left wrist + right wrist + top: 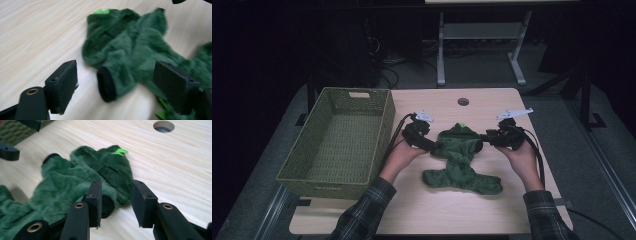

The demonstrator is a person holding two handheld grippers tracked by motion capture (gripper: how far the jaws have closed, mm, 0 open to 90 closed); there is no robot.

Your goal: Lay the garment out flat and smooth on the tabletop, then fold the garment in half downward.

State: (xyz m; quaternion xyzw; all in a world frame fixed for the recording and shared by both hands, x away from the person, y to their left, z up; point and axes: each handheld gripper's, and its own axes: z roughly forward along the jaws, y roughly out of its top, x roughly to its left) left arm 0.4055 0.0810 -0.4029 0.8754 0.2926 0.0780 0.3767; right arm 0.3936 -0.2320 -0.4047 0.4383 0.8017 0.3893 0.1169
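Counts, quick:

- 1 green fuzzy garment, lying on the table. Looks like a small pet outfit w/ 2 dark-edged sleeve cuffs, 1 near each gripper, and 1 bright green tag at the neck.
- 1 woven basket, olive green, at the table's left end.
- 1 wooden table w/ 1 round cable hole near the far edge.
- 2 grippers: left gripper, right gripper, 2 black jaws each, so 4 jaws total. 1 grey plate on top of each, 2 in all.
- 2 hands, 2 plaid sleeves, 1 person.
- 1 more table in the dark behind; 2 of its legs visible.
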